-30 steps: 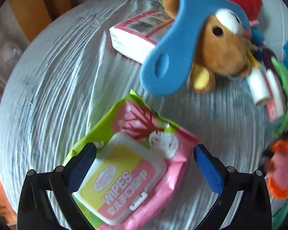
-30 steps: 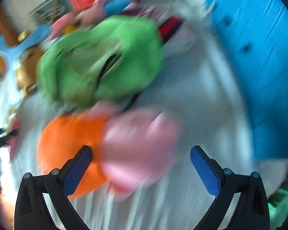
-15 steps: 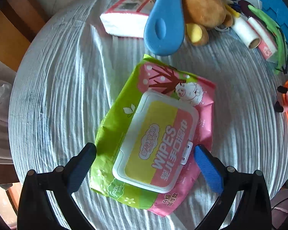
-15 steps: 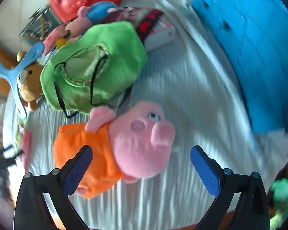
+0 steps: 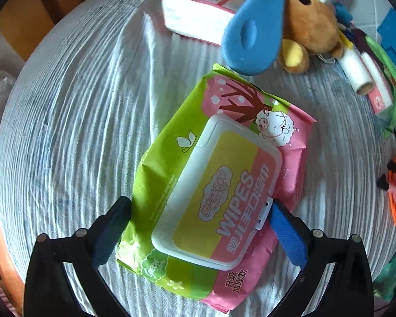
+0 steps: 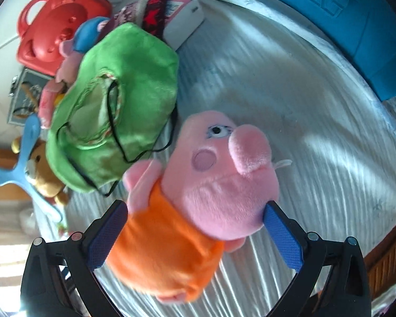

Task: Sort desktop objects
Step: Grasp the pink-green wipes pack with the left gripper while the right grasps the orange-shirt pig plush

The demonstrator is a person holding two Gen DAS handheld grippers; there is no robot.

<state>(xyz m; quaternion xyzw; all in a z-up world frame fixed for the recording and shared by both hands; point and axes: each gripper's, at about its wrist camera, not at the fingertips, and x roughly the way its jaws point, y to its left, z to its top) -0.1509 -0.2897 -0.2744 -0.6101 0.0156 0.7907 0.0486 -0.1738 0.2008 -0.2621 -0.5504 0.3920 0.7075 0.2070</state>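
A green and pink pack of wipes (image 5: 219, 185) with a white lid lies flat on the white striped cloth (image 5: 74, 121). My left gripper (image 5: 198, 214) is open, and its blue pads stand at either side of the pack's near half. In the right wrist view a pink pig plush (image 6: 211, 179) in an orange top lies on the cloth. My right gripper (image 6: 195, 216) is open too, one pad by the orange body and the other by the pig's head.
Behind the wipes lie a tissue pack (image 5: 198, 18), a brown bear plush (image 5: 311, 29) with a blue hanger (image 5: 253, 34) across it, and a lint roller (image 5: 356, 74). A green cloth hat (image 6: 118, 111), a red case (image 6: 58, 26) and a blue foam board (image 6: 343, 18) surround the pig.
Both grippers have moved forward and down. The wipes pack now sits between the left pads and the pig plush between the right pads. The jaw widths look unchanged.
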